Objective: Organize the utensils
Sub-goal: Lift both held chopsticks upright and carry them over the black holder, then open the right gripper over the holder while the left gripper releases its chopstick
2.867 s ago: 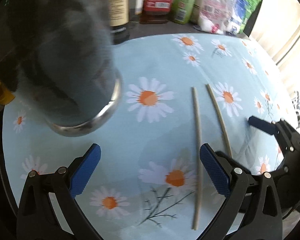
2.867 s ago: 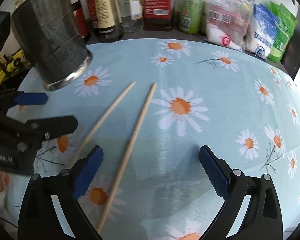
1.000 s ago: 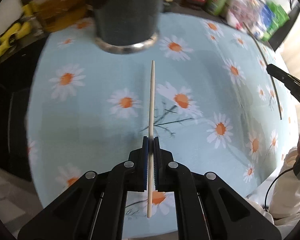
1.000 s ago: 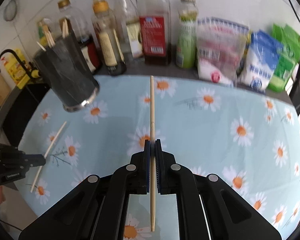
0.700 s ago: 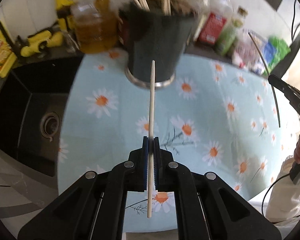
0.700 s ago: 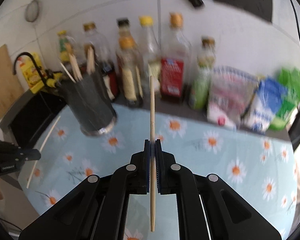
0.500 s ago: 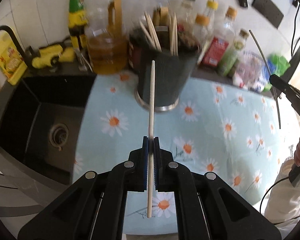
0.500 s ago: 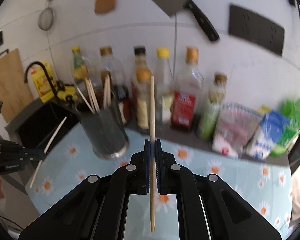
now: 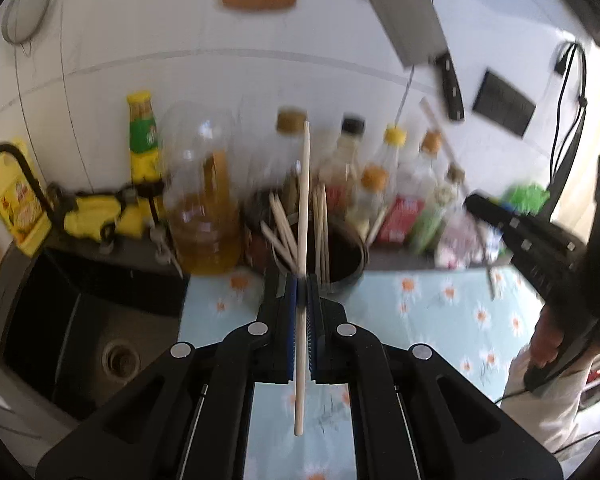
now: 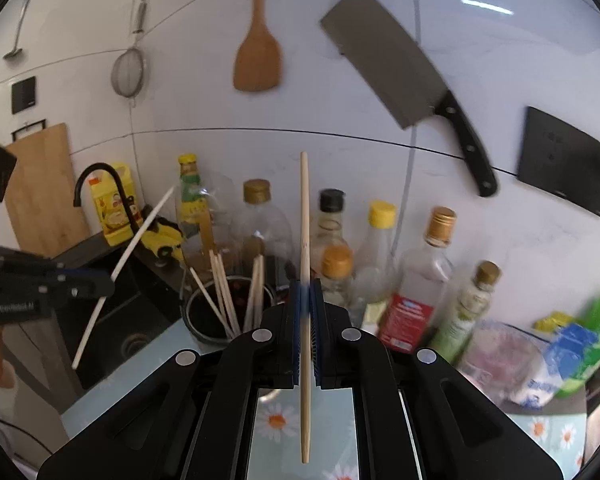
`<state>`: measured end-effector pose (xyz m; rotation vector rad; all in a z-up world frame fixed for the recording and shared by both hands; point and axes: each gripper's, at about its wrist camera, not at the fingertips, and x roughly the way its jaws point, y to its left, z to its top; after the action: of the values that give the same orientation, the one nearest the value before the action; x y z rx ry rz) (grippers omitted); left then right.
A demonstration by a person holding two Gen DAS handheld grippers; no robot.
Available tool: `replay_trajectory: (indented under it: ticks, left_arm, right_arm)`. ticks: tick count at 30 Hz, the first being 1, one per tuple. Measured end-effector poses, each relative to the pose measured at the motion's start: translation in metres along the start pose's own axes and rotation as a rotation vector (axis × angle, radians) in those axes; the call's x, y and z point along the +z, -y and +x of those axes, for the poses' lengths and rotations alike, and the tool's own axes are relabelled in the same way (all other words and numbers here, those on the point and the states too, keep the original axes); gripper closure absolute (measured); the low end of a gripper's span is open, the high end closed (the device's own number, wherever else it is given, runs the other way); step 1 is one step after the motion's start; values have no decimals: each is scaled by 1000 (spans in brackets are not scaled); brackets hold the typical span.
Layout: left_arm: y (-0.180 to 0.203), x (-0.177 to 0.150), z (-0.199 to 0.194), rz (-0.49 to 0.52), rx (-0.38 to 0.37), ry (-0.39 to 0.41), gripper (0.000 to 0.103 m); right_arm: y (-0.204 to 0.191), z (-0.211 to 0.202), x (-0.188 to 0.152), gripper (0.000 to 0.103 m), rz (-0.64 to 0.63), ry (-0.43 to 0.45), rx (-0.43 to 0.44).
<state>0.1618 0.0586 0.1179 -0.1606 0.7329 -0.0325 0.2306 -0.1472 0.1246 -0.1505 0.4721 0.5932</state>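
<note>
Here, chopstick (image 9: 303,216) lengthwise, pointing away.

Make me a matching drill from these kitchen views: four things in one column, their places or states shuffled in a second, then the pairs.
1. cleaver
2. utensil holder
3. left gripper
4. faucet

A. stands on the daisy cloth, chopsticks inside
B. hangs on the wall
C. black, curves over the sink
D. shut on a chopstick

Pairs: 1-B, 2-A, 3-D, 4-C
</note>
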Motion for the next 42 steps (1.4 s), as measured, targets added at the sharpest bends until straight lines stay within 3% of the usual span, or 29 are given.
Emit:
replay_trajectory:
  ticks: [5,9,13,16,20,28,42]
  left_arm:
    - [-14,14,4,-32,-47,130,98]
    - [-23,17,12,-43,-147,209,98]
    - [-34,17,22,-74,-227,319,98]
    - [-39,18,31,-89,-240,375,98]
    - [-44,21,46,-127,-294,409,98]
    - [-38,22,67,-73,-347,466,98]
    - [-42,10,106,-67,-374,396,98]
  right_arm:
    - [-3,20,8,98,-6,50,112]
    - [5,31,10,98,61,140,318]
    - [11,42,8,98,98,224,400]
    - [14,58,9,98,125,255,472]
    - [9,77,10,98,111,256,512]
    - [-4,110,5,98,74,281,550]
    - [-1,151,-19,98,93,211,561]
